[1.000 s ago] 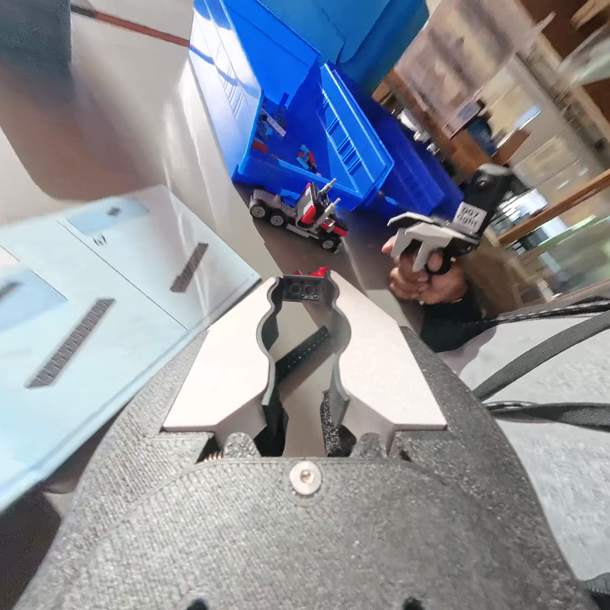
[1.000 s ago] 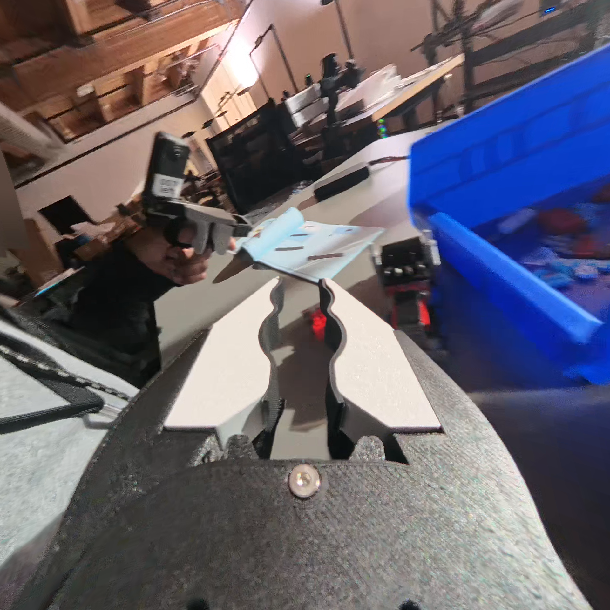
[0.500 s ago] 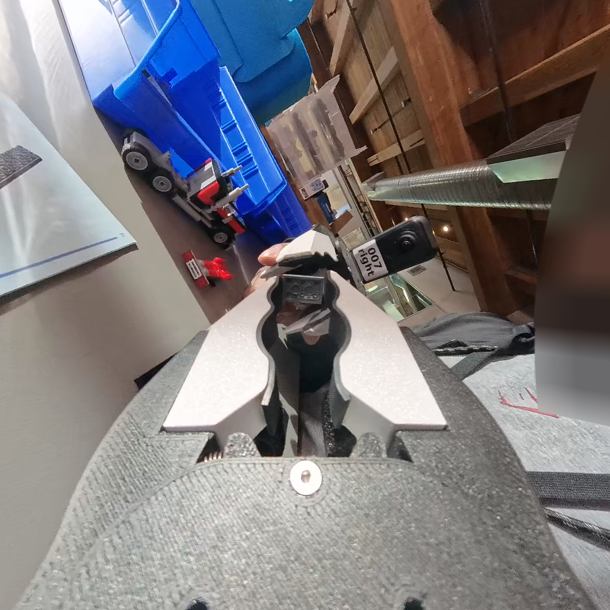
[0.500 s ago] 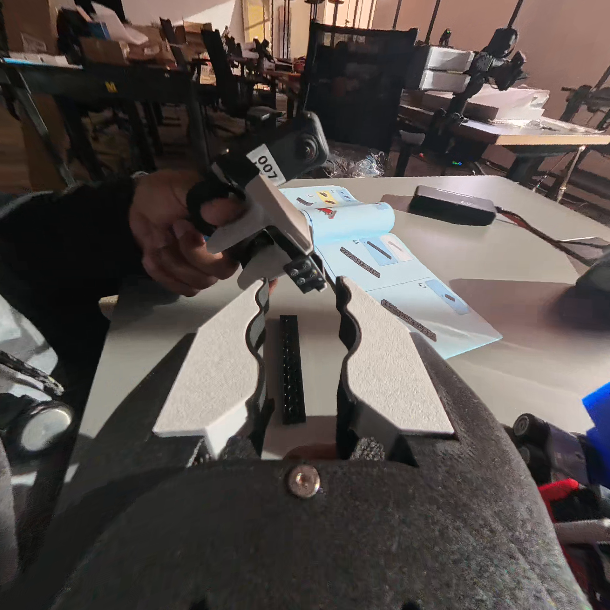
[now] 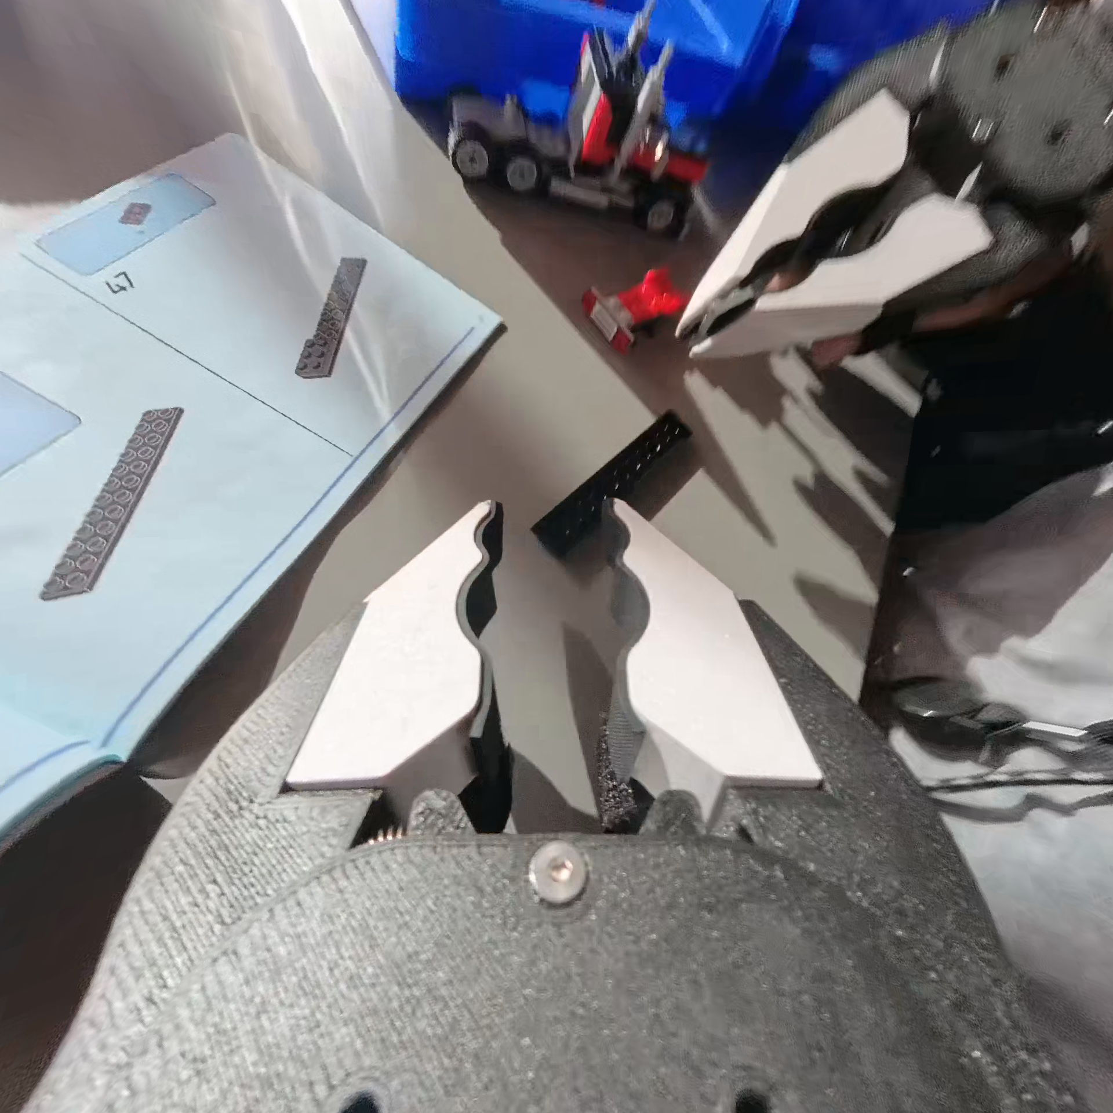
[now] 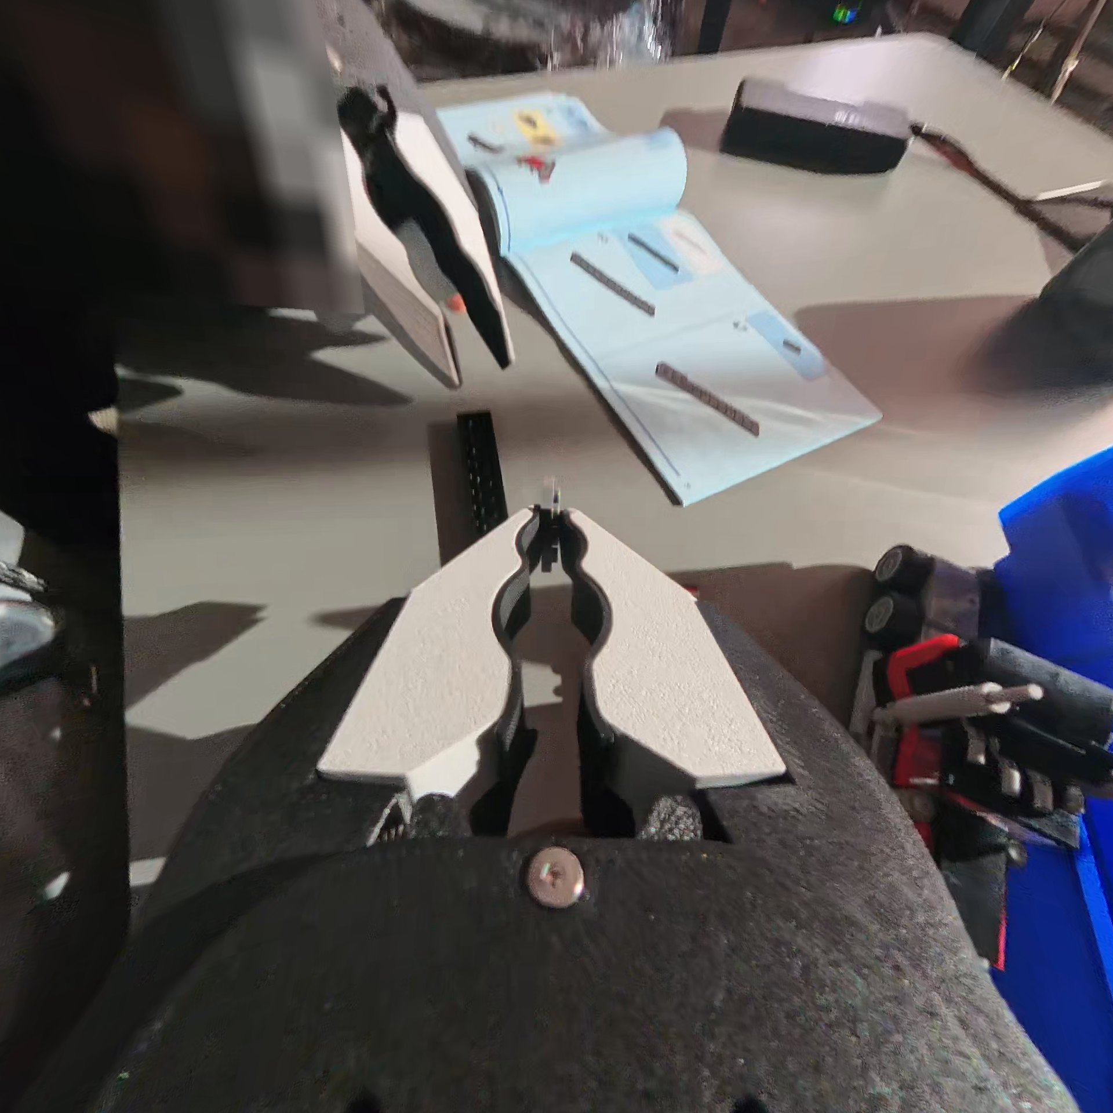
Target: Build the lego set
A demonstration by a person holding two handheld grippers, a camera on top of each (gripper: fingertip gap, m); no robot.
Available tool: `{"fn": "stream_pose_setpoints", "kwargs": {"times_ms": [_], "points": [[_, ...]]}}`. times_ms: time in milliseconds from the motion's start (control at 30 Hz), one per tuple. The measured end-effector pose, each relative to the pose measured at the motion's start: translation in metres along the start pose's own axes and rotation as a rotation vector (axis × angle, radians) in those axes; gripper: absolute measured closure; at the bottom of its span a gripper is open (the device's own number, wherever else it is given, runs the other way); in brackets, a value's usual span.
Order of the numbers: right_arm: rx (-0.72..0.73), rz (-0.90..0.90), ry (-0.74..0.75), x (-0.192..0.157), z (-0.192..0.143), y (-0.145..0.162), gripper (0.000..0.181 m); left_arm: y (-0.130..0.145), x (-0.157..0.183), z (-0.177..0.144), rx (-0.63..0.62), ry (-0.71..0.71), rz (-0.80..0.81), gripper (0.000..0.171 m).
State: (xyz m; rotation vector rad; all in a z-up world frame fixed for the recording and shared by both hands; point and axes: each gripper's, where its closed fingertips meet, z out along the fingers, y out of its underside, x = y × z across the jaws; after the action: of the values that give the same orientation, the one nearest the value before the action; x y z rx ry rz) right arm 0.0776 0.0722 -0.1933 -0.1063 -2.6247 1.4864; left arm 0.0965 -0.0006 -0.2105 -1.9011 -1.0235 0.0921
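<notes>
Left gripper [image 5: 557, 512]: fingers spread, nothing between them; tips just above near end of long black Lego plate [image 5: 614, 482], which lies flat on grey table [image 5: 524, 385]. Right gripper [image 6: 549, 511]: tips pressed together on a small dark Lego piece [image 6: 549, 530]; piece too small & blurred to identify further; gripper sits near plate's other end. Open instruction booklet [image 5: 180, 421], light blue pgs, lies just left of plate. Red/grey Lego truck [image 5: 578, 162] stands beside blue bin [image 5: 494, 42], well apart from plate. Small red sub-assembly [image 5: 632, 301] on table btwn truck & plate. Black box w/ cable [image 6: 813, 129] at table's far side.
</notes>
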Motion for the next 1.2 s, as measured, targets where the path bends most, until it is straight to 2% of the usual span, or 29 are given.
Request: {"fn": "stream_pose_setpoints", "kwargs": {"times_ms": [100, 167, 233, 333, 467, 567, 700, 867, 1000, 1033, 1200], "points": [[-0.139, -0.064, 0.004, 0.0, 0.002, 0.025, 0.174, 0.017, 0.001, 0.012, -0.155, -0.016, 0.177, 0.133], [-0.188, -0.091, 0.008, -0.001, 0.004, 0.035, 0.169, 0.017, 0.005, 0.018, -0.175, 0.0, 0.27, 0.134], [-0.208, -0.1, 0.021, -0.002, 0.004, 0.04, 0.156, 0.016, 0.003, 0.021, -0.181, -0.009, 0.317, 0.142], [-0.177, -0.091, 0.023, -0.005, -0.002, 0.037, 0.147, 0.018, 0.008, 0.021, -0.186, 0.027, 0.358, 0.151], [-0.081, -0.09, -0.001, -0.01, -0.009, 0.026, 0.143, 0.023, 0.018, 0.02, -0.192, 0.079, 0.391, 0.152], [-0.055, -0.179, -0.035, -0.02, -0.006, 0.021, 0.143, 0.024, 0.028, 0.021, -0.196, 0.133, 0.354, 0.153], [-0.09, -0.259, -0.076, -0.025, 0.004, 0.022, 0.144, 0.014, 0.041, 0.021, -0.149, 0.23, 0.238, 0.153], [-0.16, -0.293, -0.102, -0.026, 0.011, 0.031, 0.165, 0.004, 0.046, 0.019, -0.098, 0.298, 0.136, 0.154], [-0.11, -0.165, -0.189, -0.028, 0.006, 0.022, 0.167, -0.014, 0.048, 0.01, 0.03, 0.349, 0.089, 0.153], [-0.092, -0.108, -0.224, -0.028, 0.004, 0.018, 0.174, -0.02, 0.048, 0.007, 0.059, 0.357, 0.09, 0.15], [-0.042, 0.101, -0.364, -0.019, -0.003, 0.0, 0.175, -0.043, 0.04, -0.004, 0.156, 0.35, 0.108, 0.142]]}}
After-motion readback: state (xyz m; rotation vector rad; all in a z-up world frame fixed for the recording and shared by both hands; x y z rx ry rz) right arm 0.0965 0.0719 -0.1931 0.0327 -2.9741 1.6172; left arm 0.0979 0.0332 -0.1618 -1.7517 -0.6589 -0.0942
